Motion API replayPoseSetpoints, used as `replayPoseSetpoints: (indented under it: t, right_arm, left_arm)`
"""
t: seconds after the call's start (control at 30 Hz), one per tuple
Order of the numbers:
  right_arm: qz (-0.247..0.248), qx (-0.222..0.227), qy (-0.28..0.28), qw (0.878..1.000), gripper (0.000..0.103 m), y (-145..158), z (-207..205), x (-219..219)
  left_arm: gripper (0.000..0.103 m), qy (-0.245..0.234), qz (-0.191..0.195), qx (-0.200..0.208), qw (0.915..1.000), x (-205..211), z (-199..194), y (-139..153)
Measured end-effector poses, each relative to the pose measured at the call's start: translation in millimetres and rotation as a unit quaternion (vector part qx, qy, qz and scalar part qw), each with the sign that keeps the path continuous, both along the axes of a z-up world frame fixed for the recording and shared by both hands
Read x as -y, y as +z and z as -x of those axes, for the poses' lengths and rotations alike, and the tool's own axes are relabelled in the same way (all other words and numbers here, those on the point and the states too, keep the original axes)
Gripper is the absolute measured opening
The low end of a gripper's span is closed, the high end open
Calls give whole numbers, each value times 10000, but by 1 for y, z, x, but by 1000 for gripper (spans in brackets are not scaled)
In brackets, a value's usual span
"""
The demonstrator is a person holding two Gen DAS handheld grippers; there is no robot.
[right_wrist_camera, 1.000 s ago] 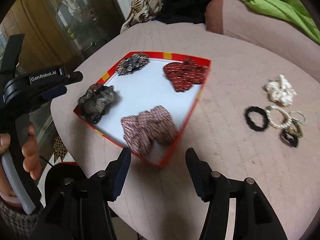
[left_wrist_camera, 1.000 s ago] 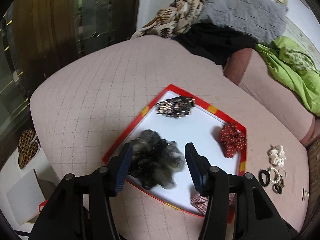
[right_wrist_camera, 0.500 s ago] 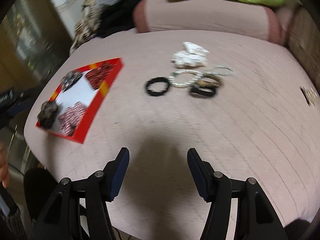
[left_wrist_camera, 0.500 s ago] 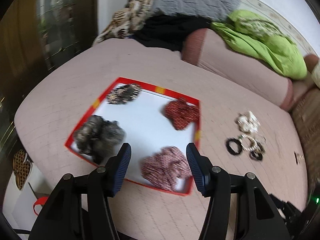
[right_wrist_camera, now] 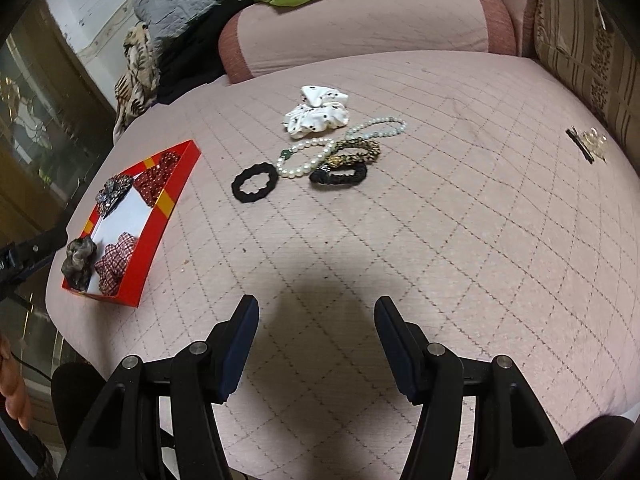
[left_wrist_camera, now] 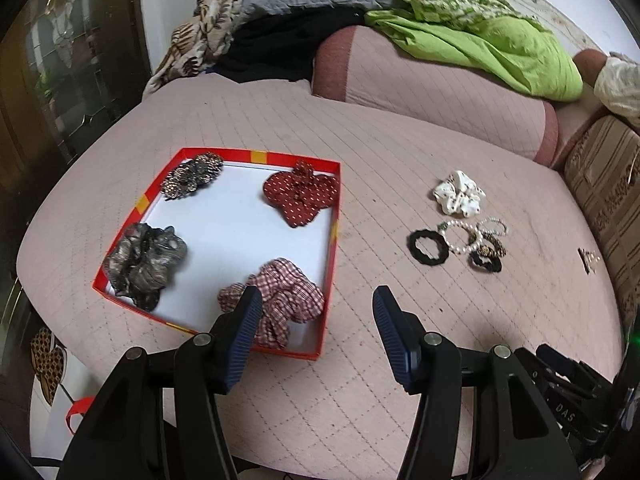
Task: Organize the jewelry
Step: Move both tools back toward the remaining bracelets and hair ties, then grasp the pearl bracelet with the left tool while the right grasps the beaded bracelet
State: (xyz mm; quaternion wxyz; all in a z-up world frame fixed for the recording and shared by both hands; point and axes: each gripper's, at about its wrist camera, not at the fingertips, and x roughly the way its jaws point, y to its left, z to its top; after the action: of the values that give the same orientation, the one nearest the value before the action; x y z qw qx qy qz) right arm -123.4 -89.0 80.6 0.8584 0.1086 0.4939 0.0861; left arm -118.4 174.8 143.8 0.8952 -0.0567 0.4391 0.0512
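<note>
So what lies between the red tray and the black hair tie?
Nothing: in the right wrist view, only bare quilted cover separates the red tray from the black hair tie.

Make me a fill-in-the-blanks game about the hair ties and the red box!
1. The red box holds ____ scrunchies.
2. The white scrunchie lies ____ the box.
3. The left claw is open and holds ____.
4. The plain ring-shaped hair tie nearest the box is ____ in colour.

Missing words: four; outside; nothing; black
</note>
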Motion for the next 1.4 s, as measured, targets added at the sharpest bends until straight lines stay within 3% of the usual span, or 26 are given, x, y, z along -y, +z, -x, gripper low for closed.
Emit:
replayPoseSetpoints:
  t: [0.57, 0.9, 1.07, 1.4]
  right_arm:
    - [-91, 36, -356, 9993, 65, -6, -16, 37]
    - [160, -85, -424, 9989, 65, -16, -60, 63]
    - [-19, -172, -493, 9986, 65, -27, -86, 74]
    - [-208, 84, -180, 9996, 65, -29, -137, 63]
  left_arm:
    - [57, -385, -176, -116, 9990, 33, -22, -4]
    - [57, -867, 76, -394, 9954, 69, -77, -15]
    - [57, -1191, 257, -557, 9910, 90, -118, -36]
    - [54, -1773, 390, -618, 9814, 124, -189, -81]
